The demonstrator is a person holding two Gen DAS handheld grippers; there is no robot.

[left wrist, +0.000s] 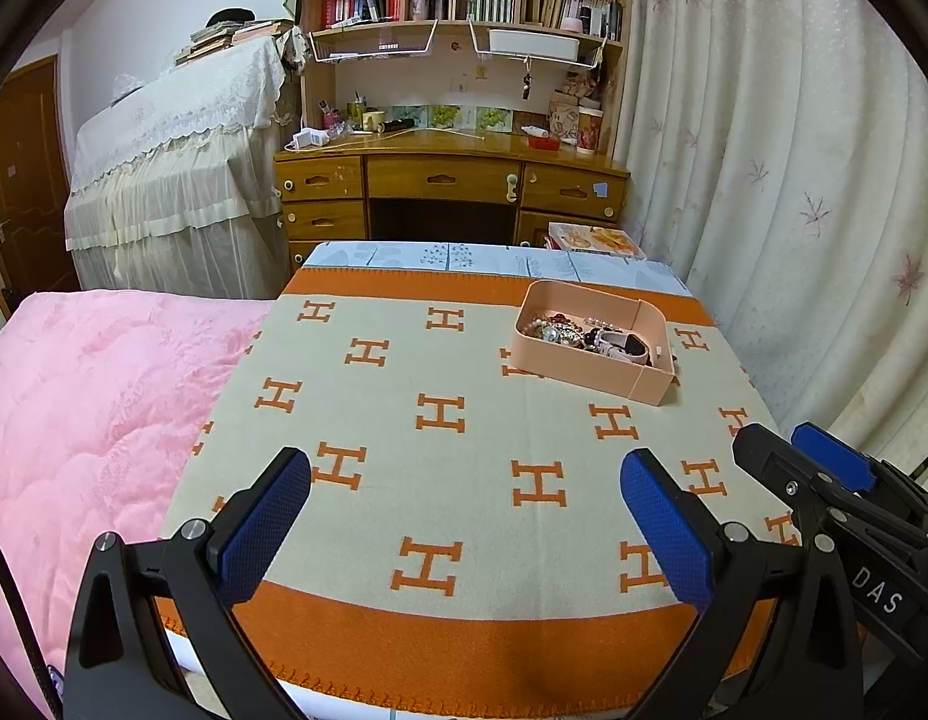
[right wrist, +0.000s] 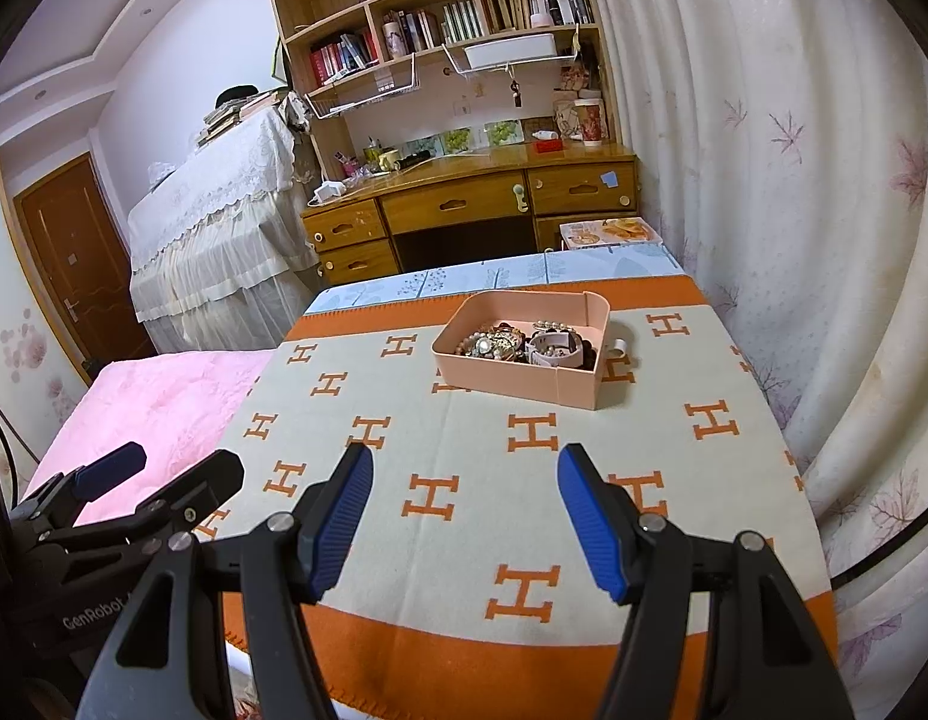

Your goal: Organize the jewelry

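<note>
A peach-pink box (left wrist: 589, 375) (right wrist: 511, 381) sits on the far right part of the table, on a cream blanket with orange H marks (left wrist: 440, 414) (right wrist: 464, 480). It holds a pile of jewelry (left wrist: 574, 333) (right wrist: 505, 343): pearl strands, beads and a pale watch strap. A small ring-like piece (right wrist: 619, 349) lies on the blanket just right of the box. My left gripper (left wrist: 464, 480) is open and empty over the near blanket. My right gripper (right wrist: 464, 480) is open and empty, short of the box. Each gripper shows at the edge of the other's view.
A pink quilted bed (left wrist: 86, 396) borders the table on the left. A wooden desk with bookshelves (left wrist: 452, 168) stands behind the table. A patterned curtain (left wrist: 793, 180) hangs close on the right. A printed box (left wrist: 595, 238) lies beyond the table's far edge.
</note>
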